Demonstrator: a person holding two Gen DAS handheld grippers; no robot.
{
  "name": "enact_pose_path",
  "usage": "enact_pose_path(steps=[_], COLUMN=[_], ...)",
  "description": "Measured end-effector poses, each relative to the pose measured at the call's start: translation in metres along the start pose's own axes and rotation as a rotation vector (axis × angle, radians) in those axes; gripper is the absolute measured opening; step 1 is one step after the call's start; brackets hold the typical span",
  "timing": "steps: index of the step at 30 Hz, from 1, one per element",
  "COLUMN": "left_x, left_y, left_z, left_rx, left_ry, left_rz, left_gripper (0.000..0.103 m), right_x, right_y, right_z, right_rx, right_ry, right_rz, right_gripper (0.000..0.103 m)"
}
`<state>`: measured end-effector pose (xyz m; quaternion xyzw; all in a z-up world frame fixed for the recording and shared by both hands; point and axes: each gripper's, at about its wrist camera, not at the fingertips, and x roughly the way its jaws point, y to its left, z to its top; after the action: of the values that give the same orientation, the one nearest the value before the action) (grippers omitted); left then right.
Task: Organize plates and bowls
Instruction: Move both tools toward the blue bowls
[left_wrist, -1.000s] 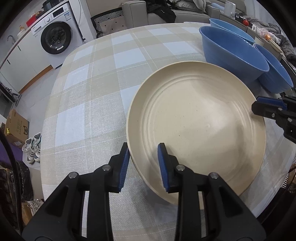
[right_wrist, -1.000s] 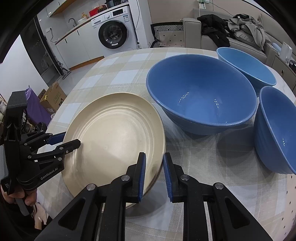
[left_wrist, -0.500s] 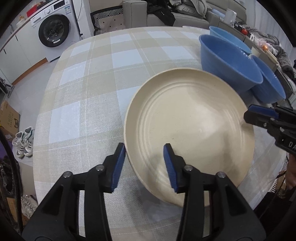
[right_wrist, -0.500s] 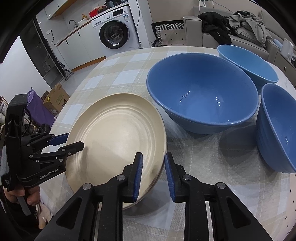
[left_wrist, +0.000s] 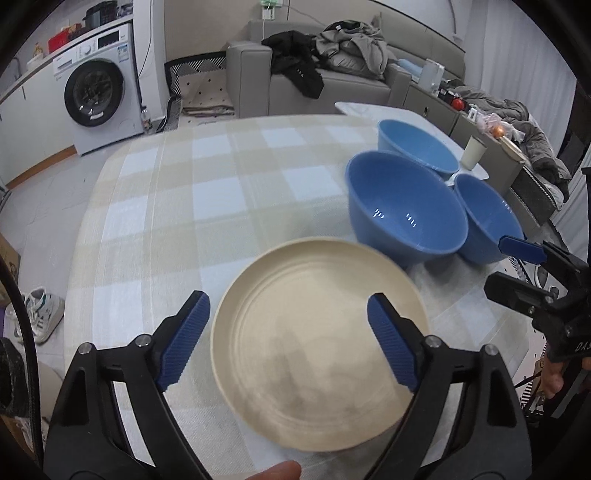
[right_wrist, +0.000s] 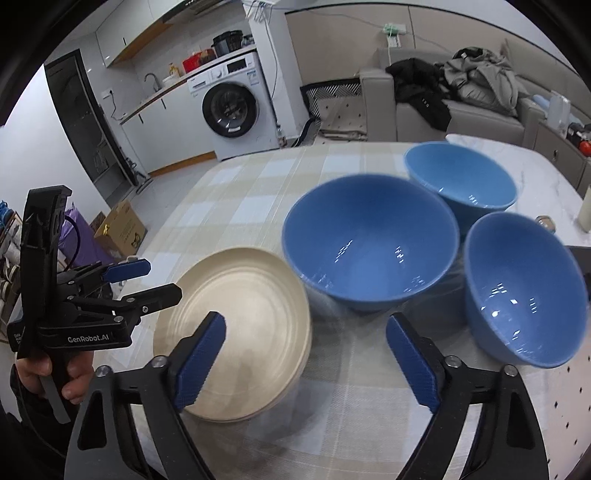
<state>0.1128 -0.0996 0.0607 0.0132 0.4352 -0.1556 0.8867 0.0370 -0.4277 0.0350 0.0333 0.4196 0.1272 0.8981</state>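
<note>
Left wrist view: my left tongs (left_wrist: 288, 332) are opening wide above the cream plate (left_wrist: 317, 325), pads clear of it. The plate lies on the checked surface (left_wrist: 207, 206) near its near edge.

Right wrist view: my right tongs (right_wrist: 306, 354) are opening too, gripping nothing. Three blue bowls (right_wrist: 369, 251) cluster beside the plate (right_wrist: 243, 317), toward the right edge.

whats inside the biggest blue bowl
The biggest blue bowl looks empty: only bare glossy blue inside with light glints. Its near inner wall is hidden behind its rim in the right wrist view.
</note>
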Motion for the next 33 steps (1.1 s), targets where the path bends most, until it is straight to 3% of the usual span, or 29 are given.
enact_pose_path(steps=[2, 3, 19, 26, 33], left_x=[-0.005, -0.007, -0.009, 0.006, 0.025], left_y=[-0.008, -0.012, -0.082, -0.092, -0.093], left_z=[0.01, 0.015, 0.099, 0.135, 0.169], left_rx=[0.007, 0.01, 0.083, 0.049, 0.03], left_ry=[-0.021, -0.032, -0.118, -0.111, -0.101], left_rz=[-0.013, -0.015, -0.074, -0.138, -0.155], left_gripper=[0.101, 0.102, 0.102, 0.102, 0.102], right_x=[-0.01, -0.014, -0.079, -0.104, -0.111], right_y=[-0.008, -0.012, -0.087, -0.117, -0.134], right_z=[0.003, 0.005, 0.045, 0.073, 0.1], right_rx=[0.013, 0.019, 0.089, 0.121, 0.11], right_ry=[-0.026, -0.032, -0.169, -0.217, -0.233], right_rz=[-0.016, -0.021, -0.114, -0.156, -0.192], right_gripper=[0.098, 0.099, 0.101, 0.101, 0.101])
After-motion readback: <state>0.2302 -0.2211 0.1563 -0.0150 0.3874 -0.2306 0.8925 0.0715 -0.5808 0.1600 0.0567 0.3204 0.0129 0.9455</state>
